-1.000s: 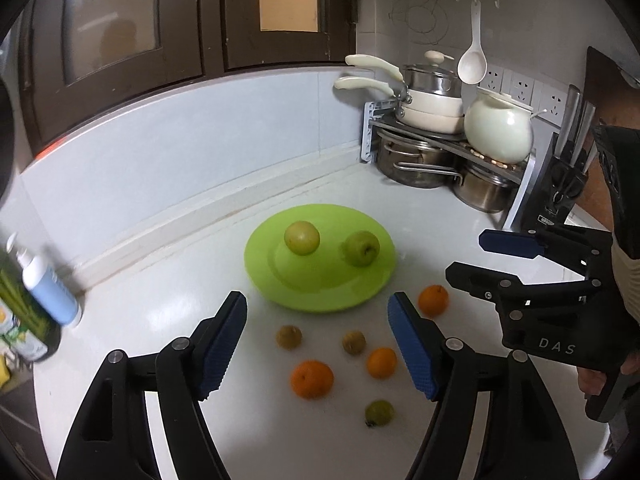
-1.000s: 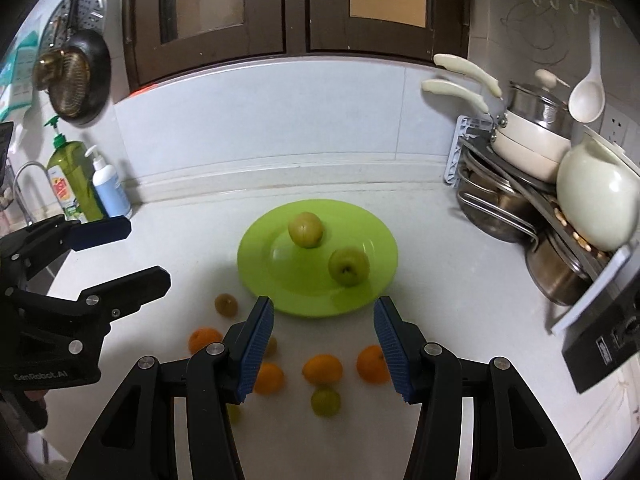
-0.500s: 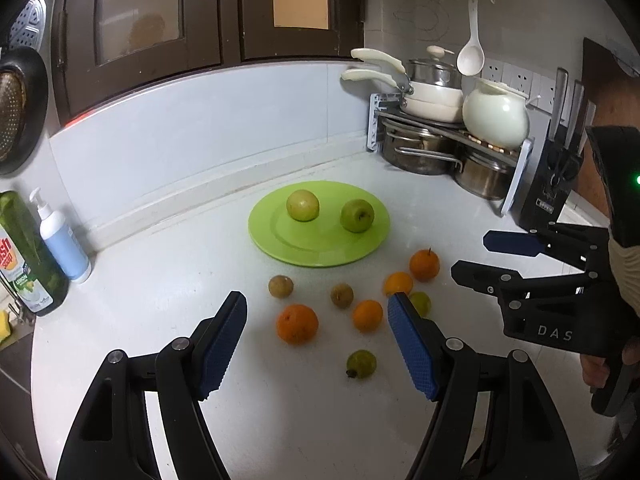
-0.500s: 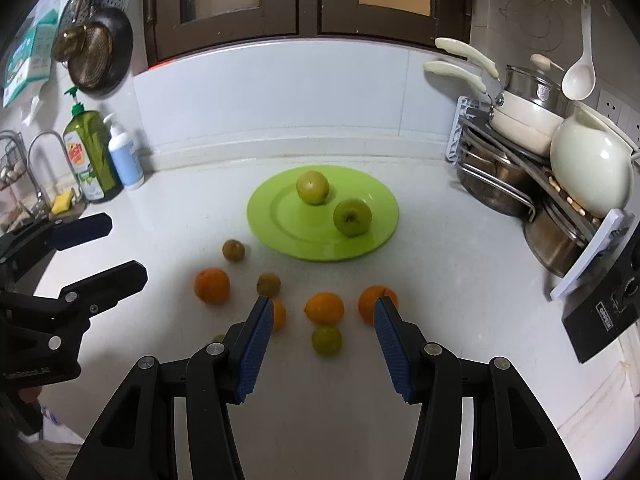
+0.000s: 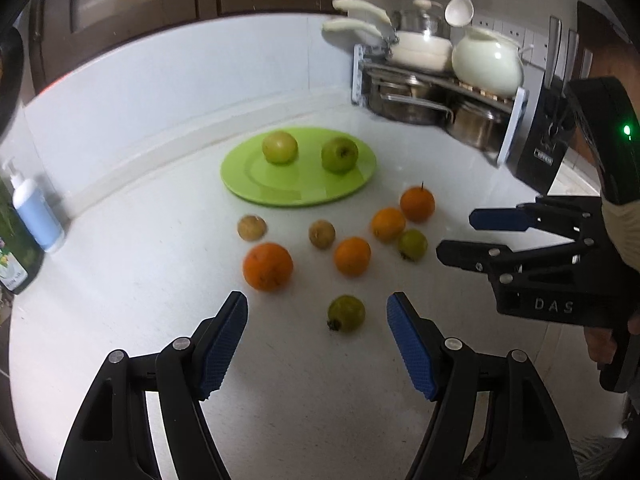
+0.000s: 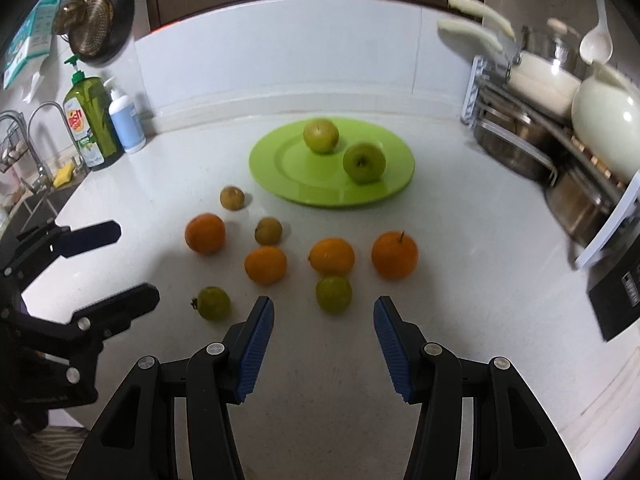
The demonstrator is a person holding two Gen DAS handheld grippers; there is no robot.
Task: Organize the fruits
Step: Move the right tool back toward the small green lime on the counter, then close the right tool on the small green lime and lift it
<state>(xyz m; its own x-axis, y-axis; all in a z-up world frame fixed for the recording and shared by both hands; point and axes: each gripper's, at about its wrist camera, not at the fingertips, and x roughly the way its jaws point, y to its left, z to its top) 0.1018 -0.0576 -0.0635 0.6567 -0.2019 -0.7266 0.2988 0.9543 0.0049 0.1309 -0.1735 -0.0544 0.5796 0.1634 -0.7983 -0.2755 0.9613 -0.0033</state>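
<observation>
Green dish-soap bottle (image 6: 93, 120) & white pump bottle (image 6: 126, 122) seen side by side at backsplash, near tap (image 6: 38, 136). Strainer (image 6: 96, 20) hung above. Opposite side: pot rack (image 5: 436, 92) loaded w/ cream kettle (image 5: 488, 60), ladle (image 5: 460, 4) hung over it.

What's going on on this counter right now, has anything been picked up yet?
Nothing is held. A person holds the left gripper and the right gripper above the counter, both open and empty. Two green apples sit on the green plate. Four oranges, two small green fruits and two brownish ones lie loose in front of it.
</observation>
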